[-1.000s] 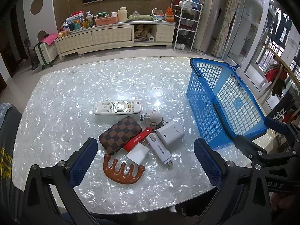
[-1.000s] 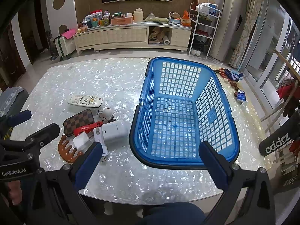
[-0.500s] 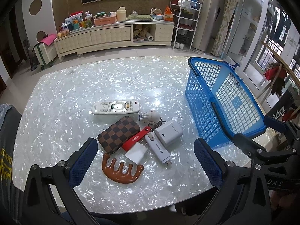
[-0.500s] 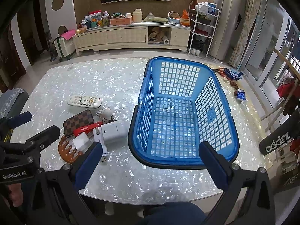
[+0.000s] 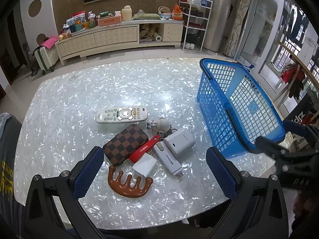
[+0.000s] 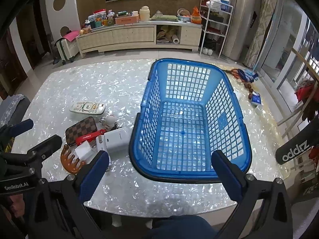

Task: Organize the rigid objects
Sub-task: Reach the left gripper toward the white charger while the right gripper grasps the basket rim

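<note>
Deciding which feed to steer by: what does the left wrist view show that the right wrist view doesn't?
Only the left wrist view shows the whole item cluster unblocked, including the white USB stick and its metal plug. Only the right wrist view shows the blue basket's empty floor and the clutter on the table's far right edge. Both show the remote control, checkered case, brown wooden comb, red strap, white charger box, astronaut figurine, and open grippers: left, right.
</note>
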Action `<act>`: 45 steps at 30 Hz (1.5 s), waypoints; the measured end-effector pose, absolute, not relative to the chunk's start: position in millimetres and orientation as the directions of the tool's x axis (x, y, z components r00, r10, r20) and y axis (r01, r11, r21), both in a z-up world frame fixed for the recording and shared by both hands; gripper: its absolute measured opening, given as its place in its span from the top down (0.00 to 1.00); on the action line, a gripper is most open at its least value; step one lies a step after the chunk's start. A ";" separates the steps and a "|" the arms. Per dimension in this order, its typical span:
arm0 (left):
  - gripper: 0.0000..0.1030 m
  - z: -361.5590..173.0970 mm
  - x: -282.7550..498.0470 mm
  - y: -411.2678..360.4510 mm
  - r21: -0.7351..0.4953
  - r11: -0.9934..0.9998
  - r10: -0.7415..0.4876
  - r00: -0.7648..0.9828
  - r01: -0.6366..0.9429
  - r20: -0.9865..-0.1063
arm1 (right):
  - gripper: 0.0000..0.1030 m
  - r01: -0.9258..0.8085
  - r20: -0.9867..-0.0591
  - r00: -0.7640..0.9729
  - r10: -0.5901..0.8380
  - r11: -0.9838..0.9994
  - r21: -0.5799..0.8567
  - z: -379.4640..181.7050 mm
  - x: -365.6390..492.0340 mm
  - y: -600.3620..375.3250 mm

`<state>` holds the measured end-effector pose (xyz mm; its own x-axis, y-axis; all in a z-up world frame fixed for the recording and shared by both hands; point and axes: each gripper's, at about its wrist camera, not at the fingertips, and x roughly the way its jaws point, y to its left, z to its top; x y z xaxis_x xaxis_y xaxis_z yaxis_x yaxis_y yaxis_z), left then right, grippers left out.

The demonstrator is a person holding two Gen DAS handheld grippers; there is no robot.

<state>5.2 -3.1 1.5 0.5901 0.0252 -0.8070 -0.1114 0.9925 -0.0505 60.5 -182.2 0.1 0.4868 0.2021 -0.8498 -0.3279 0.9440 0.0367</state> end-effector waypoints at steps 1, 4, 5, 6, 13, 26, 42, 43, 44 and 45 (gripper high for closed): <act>0.00 0.2 6.4 -1.8 -0.053 0.992 0.026 0.586 -0.118 -0.810 | 0.00 -0.318 -0.854 0.482 0.196 0.947 0.038 -0.2 63.8 -185.4; 0.00 -7.0 13.7 6.9 -0.065 0.987 0.028 0.564 -0.145 -0.826 | 0.00 -0.284 -0.872 0.463 0.158 0.959 0.022 -2.5 77.4 -195.8; 0.00 -9.5 15.0 9.1 -0.074 0.986 0.023 0.559 -0.150 -0.829 | 0.00 -0.273 -0.878 0.451 0.157 0.961 0.031 -3.0 82.2 -200.2; 0.00 -12.0 16.0 11.3 -0.079 0.985 0.022 0.555 -0.157 -0.832 | 0.00 -0.263 -0.882 0.445 0.154 0.964 0.036 -3.6 86.2 -204.2; 0.00 -31.4 20.5 28.9 -0.117 0.974 0.002 0.523 -0.195 -0.852 | 0.00 -0.198 -0.898 0.436 0.063 0.980 -0.028 -4.0 113.1 -229.2; 0.00 -72.1 33.3 61.5 -0.177 0.949 -0.043 0.452 -0.260 -0.891 | 0.09 -0.157 -0.963 0.257 -0.080 0.980 -0.123 -43.5 148.2 -266.6; 0.00 -92.5 29.1 92.2 -0.161 0.936 -0.040 0.361 -0.312 -0.932 | 0.83 -0.179 -0.995 0.092 0.041 0.984 0.024 -80.7 154.8 -279.7; 0.00 -92.6 27.9 95.9 -0.159 0.932 -0.036 0.355 -0.324 -0.934 | 0.84 -0.187 -0.994 0.094 0.048 0.982 0.030 -79.7 153.0 -279.5; 0.00 -92.8 26.6 100.8 -0.157 0.928 -0.033 0.345 -0.339 -0.938 | 0.84 -0.192 -0.993 0.099 0.057 0.981 0.037 -80.6 150.6 -280.1; 0.00 -92.6 26.5 102.7 -0.159 0.927 -0.037 0.339 -0.339 -0.940 | 0.84 -0.203 -0.992 0.106 0.062 0.978 0.040 -80.8 148.9 -280.5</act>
